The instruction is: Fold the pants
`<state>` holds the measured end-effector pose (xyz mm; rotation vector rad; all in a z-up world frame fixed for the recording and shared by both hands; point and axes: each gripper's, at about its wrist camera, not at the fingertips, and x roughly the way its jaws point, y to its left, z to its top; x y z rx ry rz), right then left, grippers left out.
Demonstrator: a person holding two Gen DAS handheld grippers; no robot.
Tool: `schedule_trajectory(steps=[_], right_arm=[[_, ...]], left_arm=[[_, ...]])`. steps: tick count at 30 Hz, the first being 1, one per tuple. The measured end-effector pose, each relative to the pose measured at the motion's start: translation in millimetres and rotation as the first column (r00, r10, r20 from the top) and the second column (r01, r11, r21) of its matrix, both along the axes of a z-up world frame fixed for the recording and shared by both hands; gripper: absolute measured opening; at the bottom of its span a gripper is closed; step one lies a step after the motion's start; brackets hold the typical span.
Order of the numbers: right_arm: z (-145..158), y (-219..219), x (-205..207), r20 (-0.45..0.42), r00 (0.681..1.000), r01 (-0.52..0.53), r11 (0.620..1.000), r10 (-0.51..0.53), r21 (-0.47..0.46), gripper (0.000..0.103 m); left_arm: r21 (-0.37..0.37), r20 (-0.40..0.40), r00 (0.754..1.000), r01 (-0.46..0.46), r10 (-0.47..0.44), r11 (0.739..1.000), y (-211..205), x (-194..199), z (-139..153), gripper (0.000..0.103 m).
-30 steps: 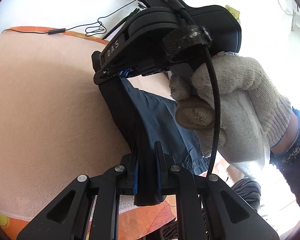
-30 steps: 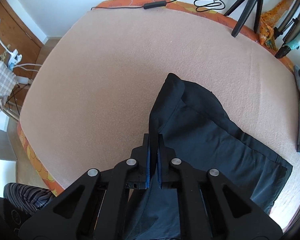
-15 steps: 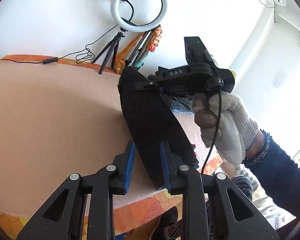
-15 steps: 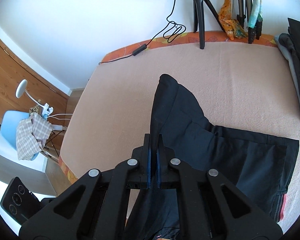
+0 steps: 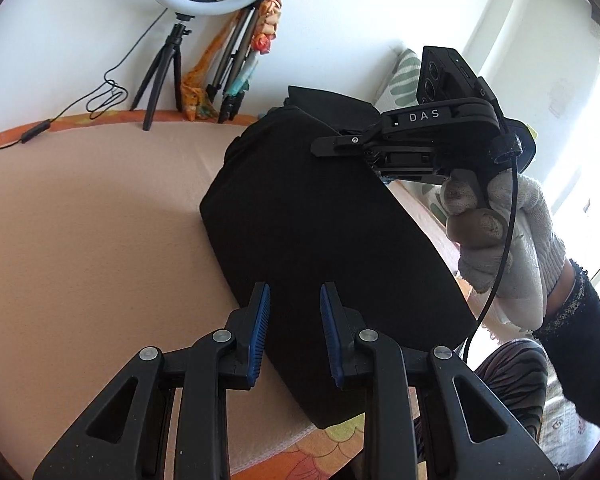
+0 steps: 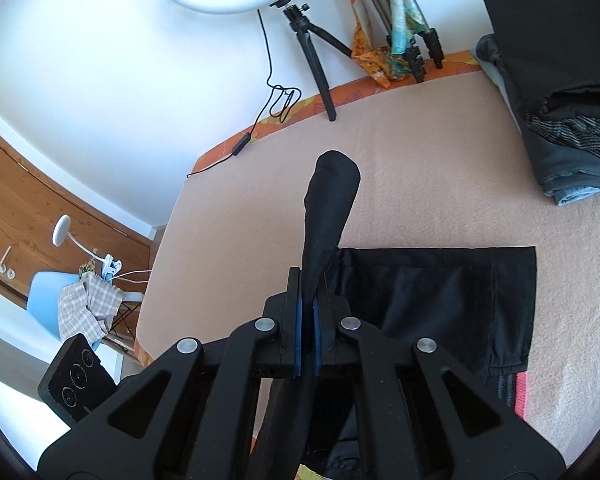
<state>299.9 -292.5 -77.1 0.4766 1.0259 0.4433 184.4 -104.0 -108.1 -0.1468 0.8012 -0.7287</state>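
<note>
The black pants (image 5: 324, 232) lie folded over on the beige bed cover (image 5: 80, 240). In the right wrist view the pants (image 6: 440, 296) spread flat to the right, with one fold pulled up toward the camera. My left gripper (image 5: 294, 300) is open, its blue pads on either side of the pants' near edge without holding it. My right gripper (image 6: 307, 312) is shut on a raised fold of the pants (image 6: 328, 208). It also shows in the left wrist view (image 5: 412, 140), held by a gloved hand above the pants' far right side.
A ring light on a tripod (image 6: 300, 32) and a cable (image 6: 276, 108) stand at the bed's far edge. A pile of folded dark clothes (image 6: 560, 112) sits at the far right of the bed. A blue chair with a checked cloth (image 6: 80, 304) stands beside the bed.
My left gripper has let go of the pants and opened. My right gripper has carried its fold farther over, and the pants now lie flatter and doubled.
</note>
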Motion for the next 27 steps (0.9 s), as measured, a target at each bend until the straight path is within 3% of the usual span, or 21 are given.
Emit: schedule_trajectory(steps=[9, 16, 20, 27], right_arm=[[-35, -56, -5, -0.016, 0.994, 0.107, 0.992, -0.106, 0.073, 0.004], [-43, -91, -8, -0.008, 0.988, 0.154, 0.986, -0.154, 0.066, 0.004], [-60, -104, 0, -0.044, 0.986, 0.163, 0.985, -0.161, 0.061, 0.004], [-82, -108, 10, -0.078, 0.984, 0.16, 0.987, -0.16, 0.004, 0.004]], left_arm=[[0.024, -0.061, 0.989, 0.133, -0.131, 0.991, -52, 6, -23, 0.024], [0.007, 0.0, 0.996, 0.088, -0.088, 0.996, -47, 18, -8, 0.024], [0.023, -0.005, 0.997, 0.083, -0.083, 0.996, -52, 26, -17, 0.024], [0.111, -0.017, 0.976, 0.218, -0.217, 0.97, -86, 9, -36, 0.024]])
